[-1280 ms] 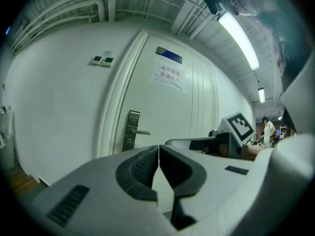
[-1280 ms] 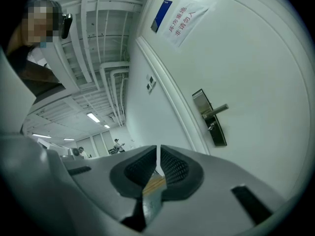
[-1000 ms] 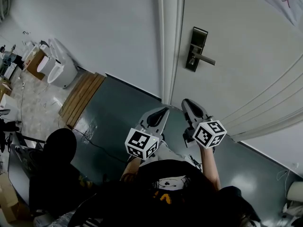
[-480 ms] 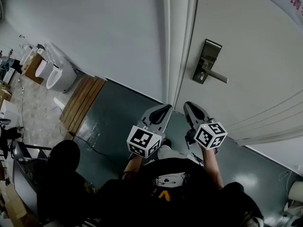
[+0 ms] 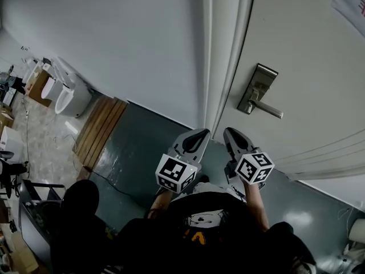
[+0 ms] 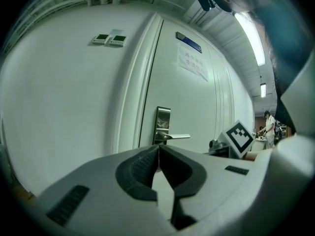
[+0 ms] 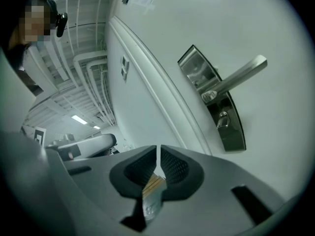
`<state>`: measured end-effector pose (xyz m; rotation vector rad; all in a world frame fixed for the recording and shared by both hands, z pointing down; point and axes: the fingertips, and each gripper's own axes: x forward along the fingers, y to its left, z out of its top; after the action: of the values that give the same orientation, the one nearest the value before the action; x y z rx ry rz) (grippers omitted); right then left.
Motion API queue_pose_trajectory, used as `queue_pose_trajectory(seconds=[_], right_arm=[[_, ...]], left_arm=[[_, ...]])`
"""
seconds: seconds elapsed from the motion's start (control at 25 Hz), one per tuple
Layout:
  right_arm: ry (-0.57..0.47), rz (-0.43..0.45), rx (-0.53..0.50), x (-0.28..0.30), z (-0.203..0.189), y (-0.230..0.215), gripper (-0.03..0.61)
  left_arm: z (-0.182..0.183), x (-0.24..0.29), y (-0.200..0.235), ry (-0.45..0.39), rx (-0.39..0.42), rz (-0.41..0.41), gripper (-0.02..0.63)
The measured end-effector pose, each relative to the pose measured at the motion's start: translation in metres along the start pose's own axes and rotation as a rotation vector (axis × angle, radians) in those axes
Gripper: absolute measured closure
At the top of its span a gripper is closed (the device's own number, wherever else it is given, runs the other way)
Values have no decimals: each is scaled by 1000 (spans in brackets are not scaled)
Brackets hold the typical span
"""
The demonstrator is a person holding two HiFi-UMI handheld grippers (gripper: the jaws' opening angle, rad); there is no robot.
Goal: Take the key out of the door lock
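In the head view your left gripper (image 5: 199, 136) and right gripper (image 5: 230, 133) are side by side near you, apart from the lock plate (image 5: 256, 89) on the door (image 5: 302, 56) at the far right, and the key is too small to see there. Only the right gripper view shows the key (image 7: 223, 119), which sits in the keyhole below the handle (image 7: 238, 75); in the left gripper view the fingers hide that lower part. Each gripper's own view shows its fingers pressed together, holding nothing.
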<state>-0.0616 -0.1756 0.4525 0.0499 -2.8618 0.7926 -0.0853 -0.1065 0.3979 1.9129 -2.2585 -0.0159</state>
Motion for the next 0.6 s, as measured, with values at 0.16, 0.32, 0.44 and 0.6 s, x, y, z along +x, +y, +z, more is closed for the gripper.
queue_pose_trajectory(seconds=[0.16,0.32,0.44,0.6], right_arm=[[10,-5,-3,11,-1,-4,568],[12,-22,7,12,-2,-10,568],[7,-40,7,9,-1,-13,568],[-6,-70,25,0,0,-19,566]], left_arm=[[-4,7,7,7,-6,-11,601],[-8,15,8,12,-16,-29,601],[-5,20,8,10,-18,-47,601],[-5,32,2,21,-19,-86,601]])
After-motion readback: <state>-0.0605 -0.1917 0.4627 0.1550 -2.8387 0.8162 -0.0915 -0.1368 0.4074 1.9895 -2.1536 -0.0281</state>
